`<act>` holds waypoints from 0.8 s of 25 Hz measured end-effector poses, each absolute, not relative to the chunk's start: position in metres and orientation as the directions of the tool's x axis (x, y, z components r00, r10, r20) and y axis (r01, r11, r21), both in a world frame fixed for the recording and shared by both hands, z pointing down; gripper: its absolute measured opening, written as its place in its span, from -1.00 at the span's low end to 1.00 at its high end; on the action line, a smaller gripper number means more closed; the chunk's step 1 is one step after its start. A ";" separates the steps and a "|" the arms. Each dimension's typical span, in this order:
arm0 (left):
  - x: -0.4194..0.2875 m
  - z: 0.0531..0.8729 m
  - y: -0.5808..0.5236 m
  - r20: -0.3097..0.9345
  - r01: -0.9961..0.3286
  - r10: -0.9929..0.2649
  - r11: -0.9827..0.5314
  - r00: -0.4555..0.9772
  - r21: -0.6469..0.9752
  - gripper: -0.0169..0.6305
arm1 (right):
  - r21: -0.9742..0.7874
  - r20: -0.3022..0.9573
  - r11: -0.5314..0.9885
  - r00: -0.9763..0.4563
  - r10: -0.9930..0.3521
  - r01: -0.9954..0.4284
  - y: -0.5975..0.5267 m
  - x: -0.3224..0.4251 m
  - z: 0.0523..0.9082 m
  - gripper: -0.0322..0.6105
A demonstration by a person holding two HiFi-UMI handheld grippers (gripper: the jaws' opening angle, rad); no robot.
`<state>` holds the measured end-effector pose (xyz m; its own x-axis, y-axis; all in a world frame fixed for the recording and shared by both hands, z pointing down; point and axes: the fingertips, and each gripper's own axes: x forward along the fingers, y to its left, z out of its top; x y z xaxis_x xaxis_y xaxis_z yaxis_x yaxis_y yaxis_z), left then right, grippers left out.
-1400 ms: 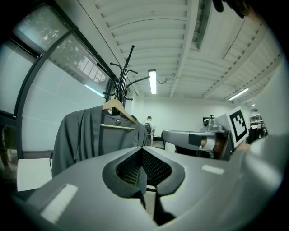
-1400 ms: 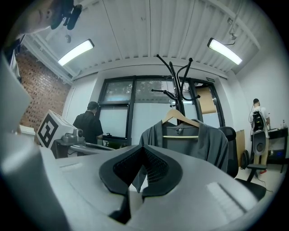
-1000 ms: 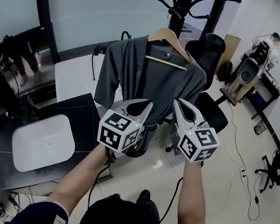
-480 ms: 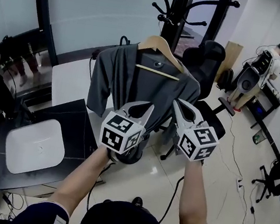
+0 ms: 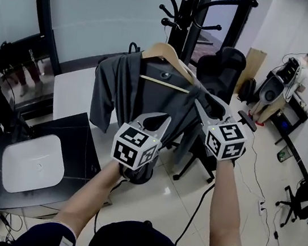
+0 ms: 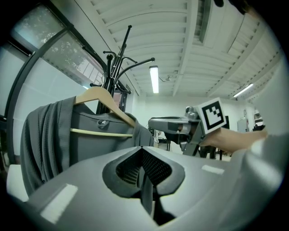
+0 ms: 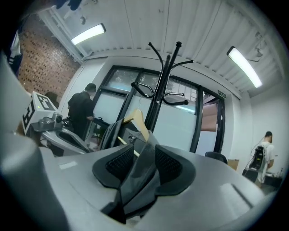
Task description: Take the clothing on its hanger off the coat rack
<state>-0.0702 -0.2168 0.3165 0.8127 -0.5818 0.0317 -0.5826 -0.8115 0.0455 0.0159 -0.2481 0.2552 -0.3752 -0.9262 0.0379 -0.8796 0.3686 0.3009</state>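
**Right gripper (image 5: 200, 95) closes in on the grey shirt (image 5: 119, 86)**

A second ago short of the cloth, its jaws have just been parting, a shoulder fold now between them. The left gripper (image 5: 168, 119) stays pressed together, empty. Shirt and hanger (image 5: 165, 52) hang on the coat rack (image 5: 189, 10), unlifted.

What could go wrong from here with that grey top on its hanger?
1. The right gripper has just been opening its jaws, and a fold of the grey top lies loose between them. It may slip out, leaving only the left gripper pinching a thin fold.
2. Both are on cloth, not the wooden hanger, so tugging might drag the top off it rather than lift it from the coat rack.
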 end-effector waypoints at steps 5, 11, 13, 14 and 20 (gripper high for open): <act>-0.063 0.314 -0.220 0.031 -0.593 -0.592 -0.804 0.805 0.038 -0.91 | 0.435 0.117 0.390 -0.379 -0.918 -0.811 -0.282 0.030 0.244 -0.18; -0.062 0.315 -0.228 0.036 -0.618 -0.617 -0.785 0.786 0.037 -0.91 | 0.434 0.253 0.531 -0.467 -0.847 -0.728 -0.319 0.019 0.256 -0.06; -0.063 0.315 -0.229 0.039 -0.627 -0.625 -0.779 0.779 0.035 -0.91 | 0.415 0.297 0.574 -0.491 -0.819 -0.706 -0.327 0.015 0.263 -0.06; -0.063 0.314 -0.229 0.040 -0.630 -0.629 -0.776 0.776 0.033 -0.91 | 0.405 0.314 0.591 -0.500 -0.807 -0.698 -0.331 0.013 0.266 -0.06; -0.065 0.313 -0.226 0.045 -0.647 -0.646 -0.762 0.762 0.028 -0.91 | 0.376 0.349 0.631 -0.528 -0.775 -0.679 -0.347 0.004 0.277 -0.09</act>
